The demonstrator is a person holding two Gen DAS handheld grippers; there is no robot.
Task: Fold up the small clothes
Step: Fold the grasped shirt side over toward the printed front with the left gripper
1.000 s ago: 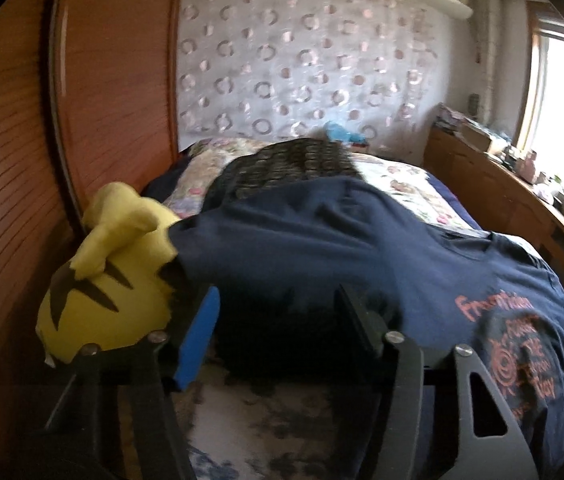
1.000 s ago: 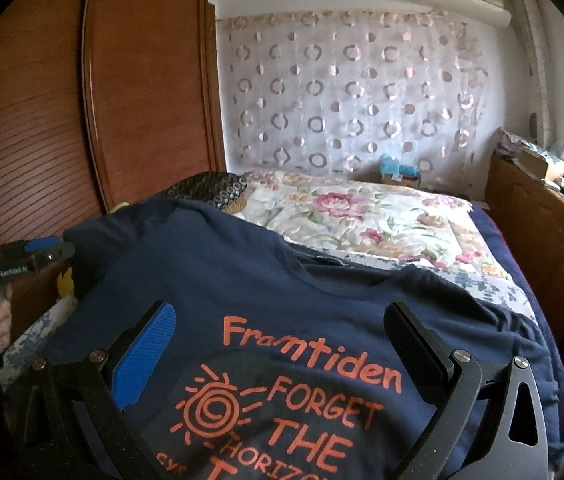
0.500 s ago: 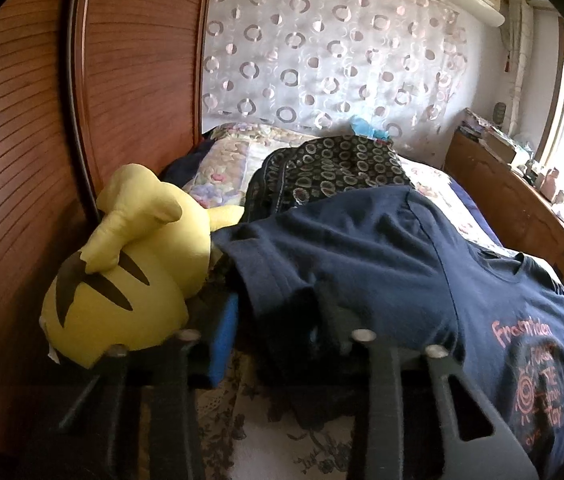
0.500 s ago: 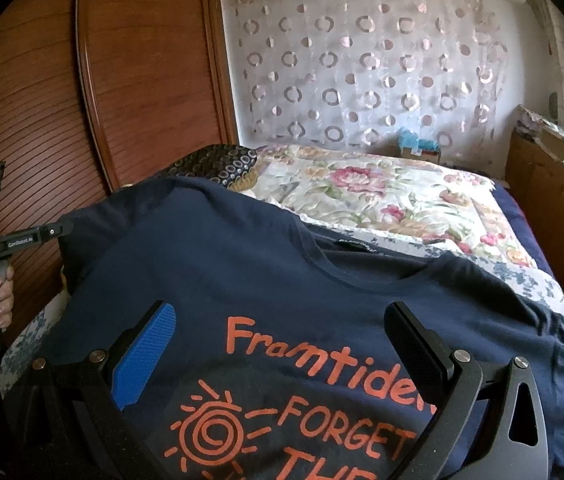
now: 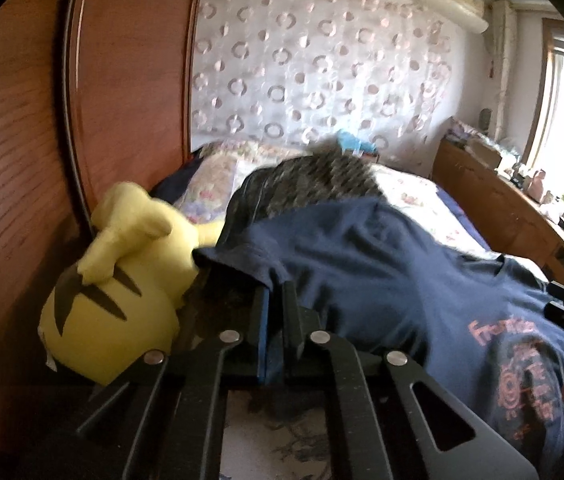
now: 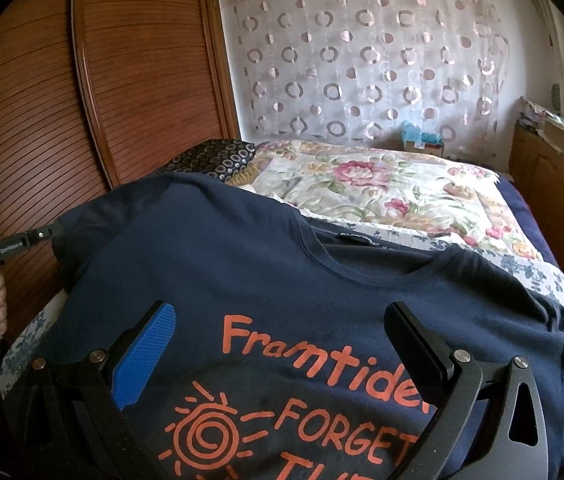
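The navy T-shirt (image 6: 265,280) is lying face up across the near part of the bed (image 6: 382,184), its orange print toward the camera and its neckline pointing at the floral cover. Its left sleeve (image 5: 241,258), just beside the yellow plush toy (image 5: 121,280), is now sitting between the jaws of the left tool (image 5: 275,300), which have just been closing from wide apart to nearly together, pinching the sleeve hem. That is giving the person a hold on the sleeve, so the first inward fold is looking ready to begin. The right tool (image 6: 282,344) is hovering over the shirt's chest with its jaws standing wide, holding nothing; whether its tips are brushing the cloth is unclear.
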